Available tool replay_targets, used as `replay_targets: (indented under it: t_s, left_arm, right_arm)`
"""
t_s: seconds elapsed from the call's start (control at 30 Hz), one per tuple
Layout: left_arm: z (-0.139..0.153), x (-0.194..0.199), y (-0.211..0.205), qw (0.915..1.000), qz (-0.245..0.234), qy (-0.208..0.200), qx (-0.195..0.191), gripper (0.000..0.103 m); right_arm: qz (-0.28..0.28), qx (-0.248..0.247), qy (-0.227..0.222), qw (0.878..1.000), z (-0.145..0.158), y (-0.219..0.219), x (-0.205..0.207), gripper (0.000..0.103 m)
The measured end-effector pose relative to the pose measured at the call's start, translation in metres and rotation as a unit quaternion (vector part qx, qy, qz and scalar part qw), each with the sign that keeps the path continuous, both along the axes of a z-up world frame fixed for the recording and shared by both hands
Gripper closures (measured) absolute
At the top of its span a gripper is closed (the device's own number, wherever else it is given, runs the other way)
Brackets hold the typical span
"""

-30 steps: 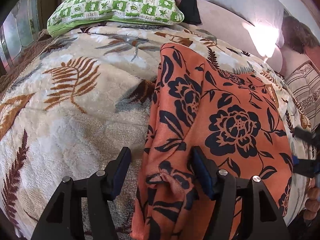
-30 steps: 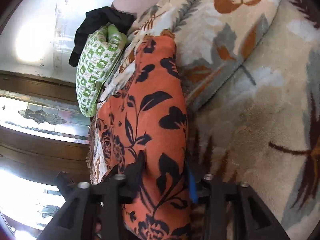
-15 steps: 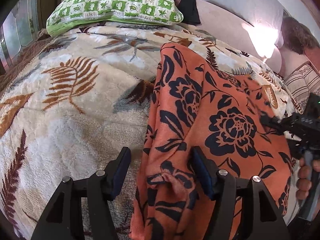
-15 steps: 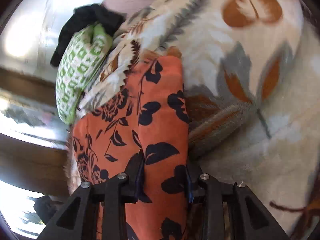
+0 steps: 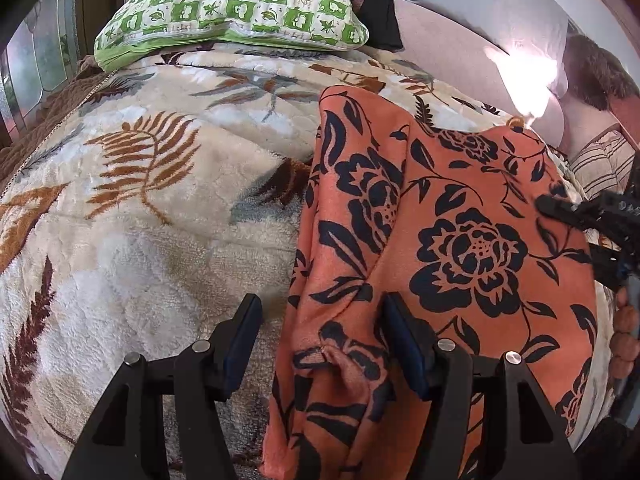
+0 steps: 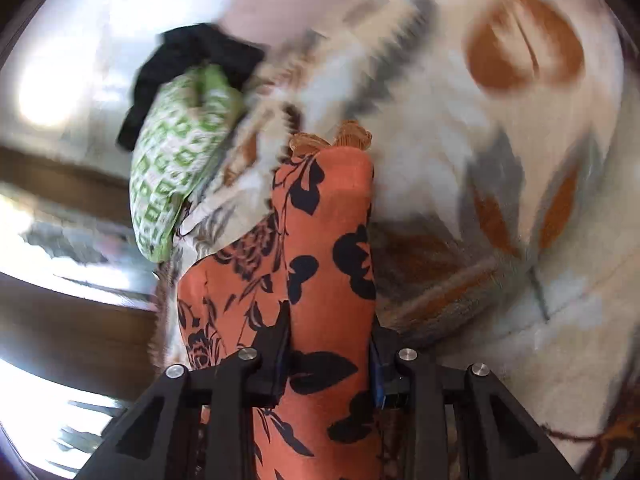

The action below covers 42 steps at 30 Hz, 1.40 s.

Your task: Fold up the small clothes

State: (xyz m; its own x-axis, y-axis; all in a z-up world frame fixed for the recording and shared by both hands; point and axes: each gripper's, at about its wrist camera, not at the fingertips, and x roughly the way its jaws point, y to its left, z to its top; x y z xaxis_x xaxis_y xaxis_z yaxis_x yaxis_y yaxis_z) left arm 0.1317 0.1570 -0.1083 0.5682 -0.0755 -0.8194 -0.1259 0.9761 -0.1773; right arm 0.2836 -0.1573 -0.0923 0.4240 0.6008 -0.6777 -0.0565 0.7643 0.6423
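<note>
An orange garment [image 5: 460, 208] with a dark flower print lies on a leaf-patterned fleece blanket [image 5: 140, 200]. My left gripper [image 5: 322, 344] hovers open over the garment's near left edge. A bunched fold of cloth lies between its fingers, and the left pad stands clear of it. In the right wrist view the garment [image 6: 320, 220] runs up between the pads of my right gripper [image 6: 328, 328], whose jaws are closing and pinch its edge. The right gripper's black fingers [image 5: 560, 206] show over the garment's right side, held by a hand [image 5: 624, 332].
A green checked pillow [image 5: 232, 4] lies at the blanket's far end, with a black cloth [image 5: 380, 20] behind it. A person [image 5: 600, 80] in striped clothing lies at the far right. Wooden window frames border the left. The right wrist view is blurred.
My right gripper closed on the garment's right edge, lifted it and came in over the cloth from the right. The far right corner has risen. My left gripper kept still.
</note>
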Motion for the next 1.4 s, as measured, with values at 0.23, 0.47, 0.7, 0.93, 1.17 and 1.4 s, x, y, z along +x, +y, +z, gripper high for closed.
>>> replay_targets:
  t_s: [0.23,0.47,0.7,0.93,1.17,1.4]
  left_arm:
    - [0.0,0.002,-0.001,1.0,0.0,0.002,-0.005,0.038]
    - [0.0,0.001,-0.001,1.0,0.001,0.001,-0.008,0.038]
    - [0.01,-0.01,0.015,0.9983,0.014,-0.015,-0.054,0.038]
    - [0.032,-0.045,0.038,0.9906,0.008,-0.03,-0.133,0.039]
    - [0.013,-0.046,0.028,0.9934,0.003,0.032,-0.11,0.066]
    - [0.05,0.013,0.029,0.9903,-0.019,-0.012,-0.137,0.065]
  right_arm:
    - [-0.003,0.068,0.057,0.996,-0.03,-0.023,0.003,0.026]
    - [0.005,0.11,0.078,0.991,-0.037,-0.031,-0.041,0.04]
    - [0.021,-0.025,0.051,0.998,-0.012,-0.011,-0.05,0.05]
    - [0.03,-0.025,-0.033,0.999,0.04,-0.001,-0.09,0.034]
    - [0.088,-0.007,-0.002,0.996,0.008,0.045,-0.092,0.031]
    - [0.093,0.027,0.006,0.995,0.004,0.031,-0.089,0.031]
